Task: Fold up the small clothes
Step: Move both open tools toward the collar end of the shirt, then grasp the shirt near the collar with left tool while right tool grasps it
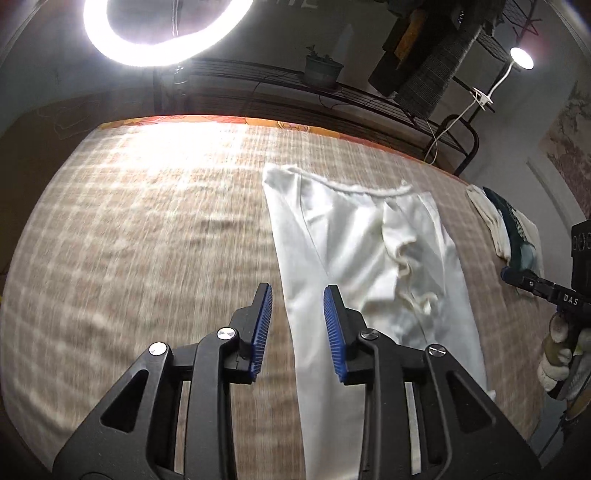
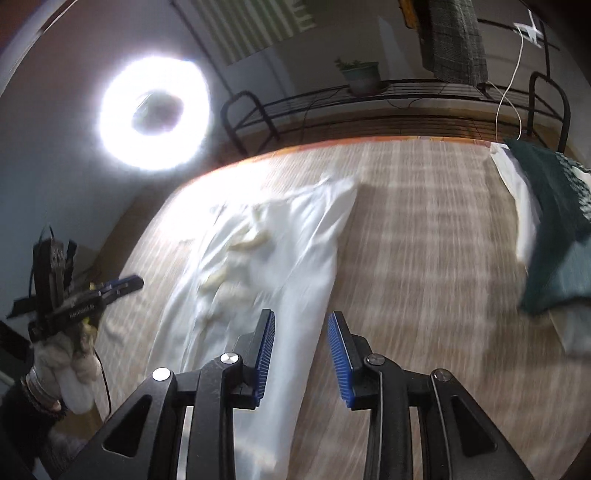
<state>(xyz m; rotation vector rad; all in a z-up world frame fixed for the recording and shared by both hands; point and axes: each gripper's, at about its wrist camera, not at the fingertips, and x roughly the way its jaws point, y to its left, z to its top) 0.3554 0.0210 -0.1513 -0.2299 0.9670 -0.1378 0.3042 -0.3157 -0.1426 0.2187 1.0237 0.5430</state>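
Note:
A pair of small white trousers (image 1: 369,266) lies lengthwise on the checked beige table cover (image 1: 147,240), waistband at the far end, with a bunched crease down the middle. My left gripper (image 1: 298,295) is open and empty above the garment's left edge near its lower part. My right gripper (image 2: 301,321) is open and empty above the garment's right leg edge (image 2: 295,295). The right gripper shows at the right edge of the left wrist view (image 1: 509,275). The left gripper shows at the left of the right wrist view (image 2: 125,285). Both views are motion-blurred.
A pile of white and dark green clothes (image 1: 509,229) lies at the table's right side; it also shows in the right wrist view (image 2: 554,236). A ring light (image 1: 162,29) shines beyond the far edge. A black wire rack (image 1: 332,103) with a plant pot (image 1: 323,70) stands behind the table.

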